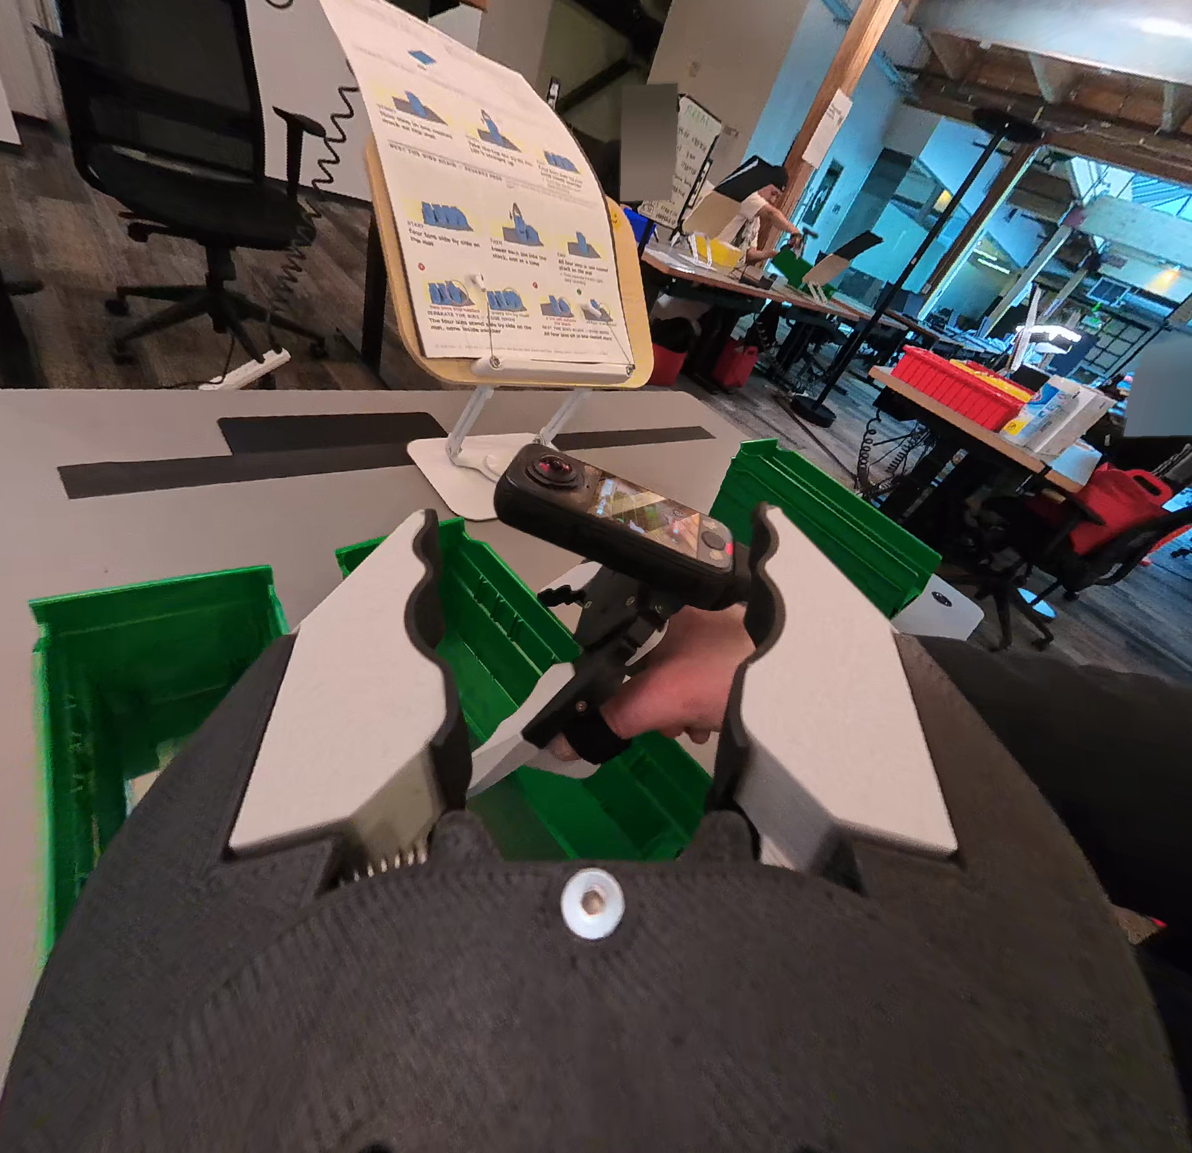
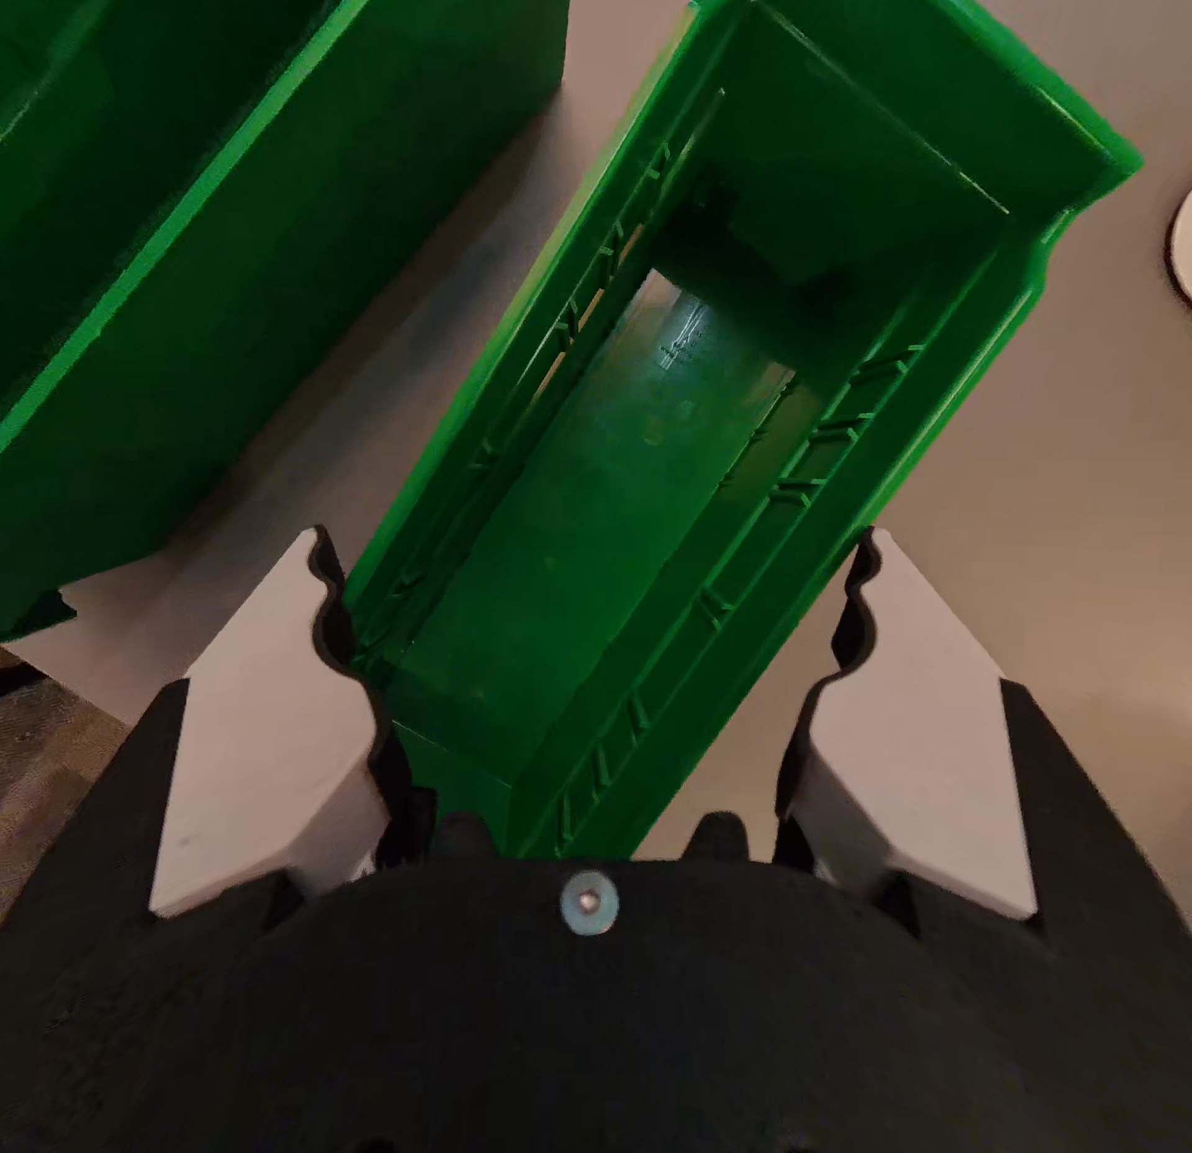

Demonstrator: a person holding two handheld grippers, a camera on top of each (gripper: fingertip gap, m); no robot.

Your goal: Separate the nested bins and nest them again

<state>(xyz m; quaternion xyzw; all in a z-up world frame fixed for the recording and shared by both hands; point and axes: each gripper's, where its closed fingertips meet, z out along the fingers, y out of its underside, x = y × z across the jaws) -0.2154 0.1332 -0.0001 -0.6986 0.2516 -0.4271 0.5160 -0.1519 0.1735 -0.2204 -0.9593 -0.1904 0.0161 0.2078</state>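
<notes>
1. In the left wrist view, an open green plastic bin (image 1: 139, 657) stood at the far left on the grey table (image 1: 193, 528), outside the left gripper (image 1: 596, 580) and clear of its left finger.
2. The left gripper's white fingers with black wavy pads were spread wide and gripped nothing; between them showed a second long green plastic bin (image 1: 509, 612), lying on the table below and beyond the tips.
3. Over that bin, in the same gap, a hand (image 1: 677, 683) held the right gripper (image 1: 516, 728), which pointed down toward the bin's inside and carried a black camera (image 1: 619, 522) on top.
4. To the right, a stack of green bins (image 1: 832, 522) tipped on its side lay beyond the left gripper's right finger.
5. In the right wrist view, the right gripper (image 2: 596, 599) was also open wide and held nothing; the long bin (image 2: 709, 412) ran away from it, its near end lying between the fingers, the left pad just beside the bin's left rim. Another green bin (image 2: 193, 251) lay to the left, apart from it.
6. Behind the table stood a wooden stand with an illustrated instruction sheet (image 1: 503, 219), a black office chair (image 1: 187, 154) at left, and work tables with a red crate (image 1: 954, 386) at right.
</notes>
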